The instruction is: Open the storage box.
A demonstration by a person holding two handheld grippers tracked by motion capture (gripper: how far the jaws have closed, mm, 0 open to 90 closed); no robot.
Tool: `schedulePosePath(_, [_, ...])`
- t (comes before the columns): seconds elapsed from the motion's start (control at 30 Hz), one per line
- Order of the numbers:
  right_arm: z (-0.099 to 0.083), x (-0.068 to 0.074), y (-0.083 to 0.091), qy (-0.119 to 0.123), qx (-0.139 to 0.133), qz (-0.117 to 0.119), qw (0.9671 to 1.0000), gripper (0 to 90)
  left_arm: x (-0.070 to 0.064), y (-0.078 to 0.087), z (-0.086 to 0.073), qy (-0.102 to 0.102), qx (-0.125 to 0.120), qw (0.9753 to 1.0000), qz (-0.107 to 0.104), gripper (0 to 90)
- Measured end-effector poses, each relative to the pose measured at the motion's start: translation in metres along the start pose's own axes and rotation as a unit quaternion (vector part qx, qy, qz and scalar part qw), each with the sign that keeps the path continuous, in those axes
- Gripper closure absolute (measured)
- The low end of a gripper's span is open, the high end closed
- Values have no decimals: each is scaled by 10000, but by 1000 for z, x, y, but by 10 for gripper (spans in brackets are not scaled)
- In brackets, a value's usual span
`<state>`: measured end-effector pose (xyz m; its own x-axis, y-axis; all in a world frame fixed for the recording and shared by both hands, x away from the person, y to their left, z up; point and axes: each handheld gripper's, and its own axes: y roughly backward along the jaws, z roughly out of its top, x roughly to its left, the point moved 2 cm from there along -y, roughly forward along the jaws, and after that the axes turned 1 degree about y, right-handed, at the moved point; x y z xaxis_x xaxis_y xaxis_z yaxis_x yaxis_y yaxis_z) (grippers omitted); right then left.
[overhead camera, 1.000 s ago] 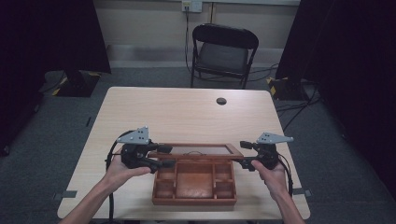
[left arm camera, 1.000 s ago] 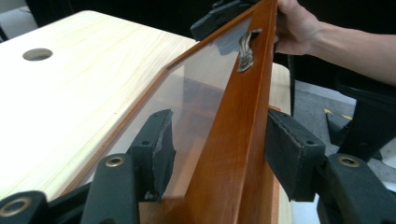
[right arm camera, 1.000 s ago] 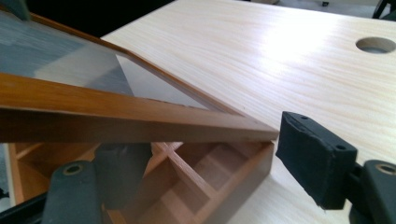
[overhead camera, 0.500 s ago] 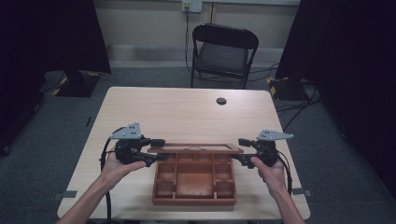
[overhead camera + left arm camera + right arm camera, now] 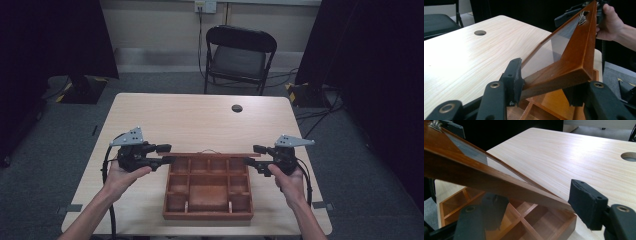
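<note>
A brown wooden box [image 5: 207,215] with several compartments sits at the table's near edge. Its glass-paned lid [image 5: 210,155] stands raised on the far side, edge-on from the high view. My left gripper [image 5: 165,154] is shut on the lid's left corner; in the left gripper view its pads [image 5: 516,80] press both faces of the frame [image 5: 574,57]. My right gripper [image 5: 254,155] is shut on the lid's right corner. In the right gripper view the frame [image 5: 474,180] crosses between the jaws, above the compartments [image 5: 524,222]. A small metal latch [image 5: 582,17] sits mid-edge.
The light wooden table [image 5: 200,120] stretches beyond the box, with a round cable hole [image 5: 237,108] near its far edge. A black folding chair [image 5: 240,55] stands behind the table. Dark curtains flank both sides, and cables lie on the floor at the right.
The lid has swung up from a shallow tilt over the box to nearly edge-on. Both grippers rose with it, and the back row of compartments has come into sight.
</note>
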<state>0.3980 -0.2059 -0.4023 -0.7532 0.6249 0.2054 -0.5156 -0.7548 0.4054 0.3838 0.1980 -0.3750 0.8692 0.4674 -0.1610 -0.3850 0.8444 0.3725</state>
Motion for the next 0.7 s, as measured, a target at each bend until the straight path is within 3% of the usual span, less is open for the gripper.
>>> schedulePosePath(0.53, [14,7,-9,134,-192,117,9997,422,13,-4,5,122,-101,9998,72,557])
schedulePosePath(0.7, [16,4,-10,49,-280,129,9995,434,17,-6,7,139,-117,9998,95,562])
